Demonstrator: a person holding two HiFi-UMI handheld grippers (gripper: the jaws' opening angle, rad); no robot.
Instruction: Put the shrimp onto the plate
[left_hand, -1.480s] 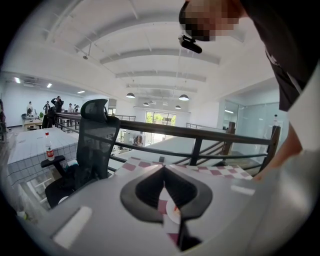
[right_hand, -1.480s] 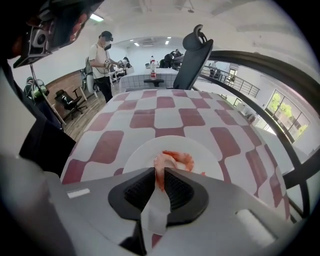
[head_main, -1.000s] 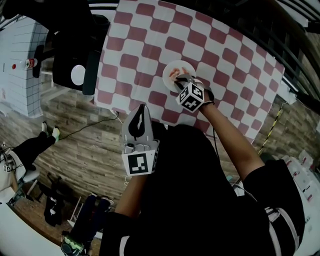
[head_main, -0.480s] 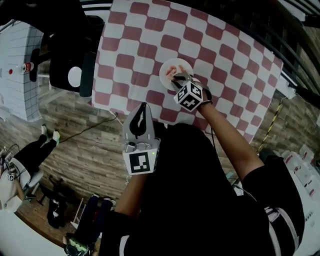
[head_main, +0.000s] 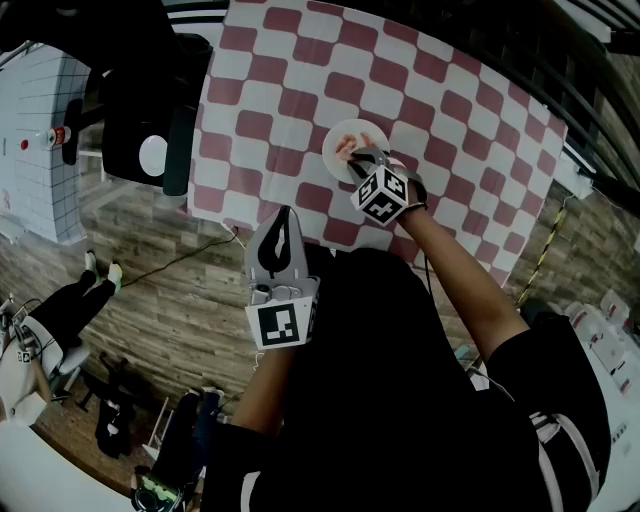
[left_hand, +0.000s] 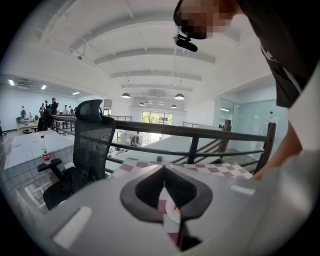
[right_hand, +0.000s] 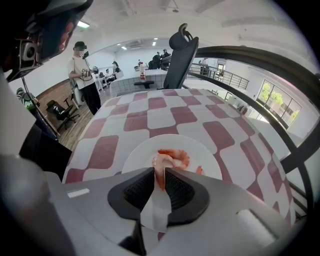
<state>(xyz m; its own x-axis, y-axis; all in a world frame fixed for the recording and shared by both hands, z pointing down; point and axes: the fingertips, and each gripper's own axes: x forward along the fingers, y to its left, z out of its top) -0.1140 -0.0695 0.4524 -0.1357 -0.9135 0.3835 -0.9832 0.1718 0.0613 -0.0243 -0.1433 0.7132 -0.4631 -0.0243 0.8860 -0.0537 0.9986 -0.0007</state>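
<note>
A pink-and-red shrimp (right_hand: 172, 159) lies on a small white plate (right_hand: 135, 156) on the red-and-white checked tablecloth (right_hand: 150, 117). My right gripper (right_hand: 160, 174) points steeply down at the plate's near side, its jaws shut on the shrimp's red tail. In the head view the plate (head_main: 366, 133) and shrimp (head_main: 346, 148) sit just beyond the right gripper (head_main: 358, 157). My left gripper (head_main: 284, 213) hovers at the table's near edge, away from the plate, shut and holding nothing. From the left gripper view its tips (left_hand: 162, 170) meet, with the cloth visible below them.
A black office chair (head_main: 150, 110) stands off the table's left edge. A dark metal railing (left_hand: 200, 134) runs along the far side. Wooden floor (head_main: 150, 290) lies below the near edge. A person (right_hand: 82, 67) stands in the distance.
</note>
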